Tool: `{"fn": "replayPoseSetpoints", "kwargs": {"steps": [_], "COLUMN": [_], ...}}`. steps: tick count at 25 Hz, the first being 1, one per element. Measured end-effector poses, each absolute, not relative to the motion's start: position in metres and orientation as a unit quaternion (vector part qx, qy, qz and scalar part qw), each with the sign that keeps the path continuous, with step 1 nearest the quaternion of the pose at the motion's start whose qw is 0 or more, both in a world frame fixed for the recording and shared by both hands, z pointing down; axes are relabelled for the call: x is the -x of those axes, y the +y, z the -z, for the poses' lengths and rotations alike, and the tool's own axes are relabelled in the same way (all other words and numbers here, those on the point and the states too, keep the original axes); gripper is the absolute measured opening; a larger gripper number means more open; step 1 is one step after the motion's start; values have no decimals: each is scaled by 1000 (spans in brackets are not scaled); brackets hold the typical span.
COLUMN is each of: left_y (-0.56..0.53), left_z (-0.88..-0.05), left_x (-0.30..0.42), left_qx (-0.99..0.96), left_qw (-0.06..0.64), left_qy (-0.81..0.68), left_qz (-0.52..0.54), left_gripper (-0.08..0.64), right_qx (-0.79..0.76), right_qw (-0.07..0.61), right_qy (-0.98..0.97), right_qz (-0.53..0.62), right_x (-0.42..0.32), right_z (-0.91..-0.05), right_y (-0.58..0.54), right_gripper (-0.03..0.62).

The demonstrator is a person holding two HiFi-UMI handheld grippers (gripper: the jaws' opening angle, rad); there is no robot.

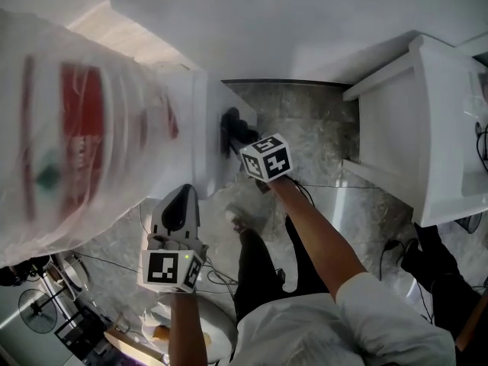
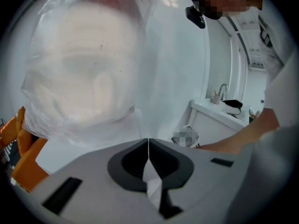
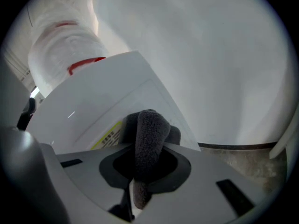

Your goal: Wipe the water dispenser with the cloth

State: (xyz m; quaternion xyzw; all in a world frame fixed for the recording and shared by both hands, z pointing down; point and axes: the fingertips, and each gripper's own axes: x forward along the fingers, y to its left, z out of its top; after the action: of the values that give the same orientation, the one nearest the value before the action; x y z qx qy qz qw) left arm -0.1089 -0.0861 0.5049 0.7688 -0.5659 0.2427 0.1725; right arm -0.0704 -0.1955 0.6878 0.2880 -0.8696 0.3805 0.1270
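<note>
Right gripper view: cloth, dark grey and fleecy, is pinched in the right claw. The jaws are closed on its lower fold, and the upper wad bulges out past the tips. Straight ahead of the wad is the white panel of the water dispenser, with a yellow label just left of the cloth. The cloth looks pressed to the panel or just off it; contact can't be confirmed.

Head view: same cloth sits at the dispenser's right edge, below the plastic-wrapped bottle. The panel's long axis runs from the bottle down toward the floor, so the wipe likely follows that line. The right claw is the nearer one and the only one carrying cloth.

The left claw hangs lower, near the dispenser's lower part and apart from the cloth. In the left gripper view its jaws meet tip to tip and grip nothing; only pale background shows through the slit behind the tips. The bottle looms above it.

A white cabinet stands well apart to the right.
</note>
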Motion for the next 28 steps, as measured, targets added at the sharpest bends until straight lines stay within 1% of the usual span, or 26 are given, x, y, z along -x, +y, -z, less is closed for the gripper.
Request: {"fn": "replayPoseSetpoints", "kwargs": {"steps": [5,9,12,15,24,28], "left_y": [-90,-91,-86,-80,-80,-82], "left_z": [-512,-519,-523,-526,-526,-528], "left_x": [113,113,111,111,107,103], "left_qx": [-765,-760,-759,-759,-769,-773], "left_qw": [168,180,182,182,179,172], "left_qy": [-567,-570,-570,-568,-564,-557], "left_qz": [-256,-255,-257,-260,-243,-251], "left_gripper": [18,18,18,18,18,18], "right_qx": [-258,-234,-220,-232,-287,-304], "right_qw": [169,183,221,244,263,241], "right_qy": [-866,-860,-858,-852,-821,-814], "right_qz": [-394,-415,-408,-401,-418,-432], "right_x": [78,81,80,78,74,72], "right_z": [-712,-725,-746,-763,-798,-795], "right_y": [-124,-79,-66,-79,-167,-206], "right_gripper": [55,55,55,55,55,55]}}
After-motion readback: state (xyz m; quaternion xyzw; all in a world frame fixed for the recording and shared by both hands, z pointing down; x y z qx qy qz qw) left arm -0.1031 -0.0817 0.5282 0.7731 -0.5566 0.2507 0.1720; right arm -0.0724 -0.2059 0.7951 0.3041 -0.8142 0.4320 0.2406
